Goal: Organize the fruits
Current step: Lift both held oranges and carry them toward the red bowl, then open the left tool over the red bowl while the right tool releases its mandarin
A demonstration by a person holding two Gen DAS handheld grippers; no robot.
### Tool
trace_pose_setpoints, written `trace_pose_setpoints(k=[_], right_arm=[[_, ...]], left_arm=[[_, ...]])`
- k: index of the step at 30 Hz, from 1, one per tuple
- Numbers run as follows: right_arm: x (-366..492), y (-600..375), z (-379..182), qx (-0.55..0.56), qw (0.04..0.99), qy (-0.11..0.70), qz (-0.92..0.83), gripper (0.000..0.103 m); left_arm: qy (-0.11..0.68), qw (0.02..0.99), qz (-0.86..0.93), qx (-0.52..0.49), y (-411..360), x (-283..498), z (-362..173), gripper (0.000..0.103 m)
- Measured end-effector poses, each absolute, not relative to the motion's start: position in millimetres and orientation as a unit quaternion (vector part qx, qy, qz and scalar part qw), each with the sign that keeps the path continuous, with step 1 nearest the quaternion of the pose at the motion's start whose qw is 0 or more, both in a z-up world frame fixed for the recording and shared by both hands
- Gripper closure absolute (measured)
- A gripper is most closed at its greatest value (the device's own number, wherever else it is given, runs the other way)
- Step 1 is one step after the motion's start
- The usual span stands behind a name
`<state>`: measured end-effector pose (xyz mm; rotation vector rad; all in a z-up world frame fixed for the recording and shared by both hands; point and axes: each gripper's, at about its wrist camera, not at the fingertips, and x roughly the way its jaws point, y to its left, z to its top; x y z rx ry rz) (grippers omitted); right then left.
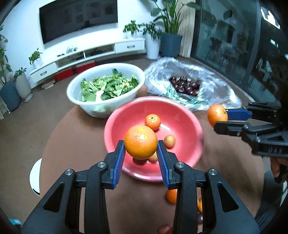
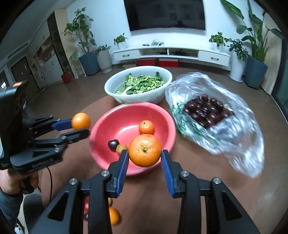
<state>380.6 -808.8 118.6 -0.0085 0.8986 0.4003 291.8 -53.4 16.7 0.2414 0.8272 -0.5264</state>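
Each gripper is clamped on an orange: the left gripper (image 1: 141, 149) on one orange (image 1: 140, 142), the right gripper (image 2: 144, 158) on another orange (image 2: 144, 150), both above the pink bowl (image 2: 100, 126). Beyond them on the brown table (image 2: 198, 172) sit a white basin of greens (image 2: 136, 97) and a plastic bag (image 2: 234, 140), with a TV (image 2: 164, 14) on the far wall.

Greens basin (image 2: 167, 76) behind fruit bowl (image 2: 100, 129), chestnut bag (image 2: 234, 129) right of both

White basin of greens (image 2: 138, 84), wall television (image 2: 164, 14)
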Motion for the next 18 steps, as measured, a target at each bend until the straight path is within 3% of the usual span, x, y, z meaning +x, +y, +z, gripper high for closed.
trace_pose_setpoints(k=[18], right_arm=[[446.1, -766.8, 50.7, -0.055, 0.851, 0.492, 0.178, 0.063]], left_arm=[[0.454, 0.846, -0.241, 0.142, -91.3, 360.5, -58.8, 0.069]])
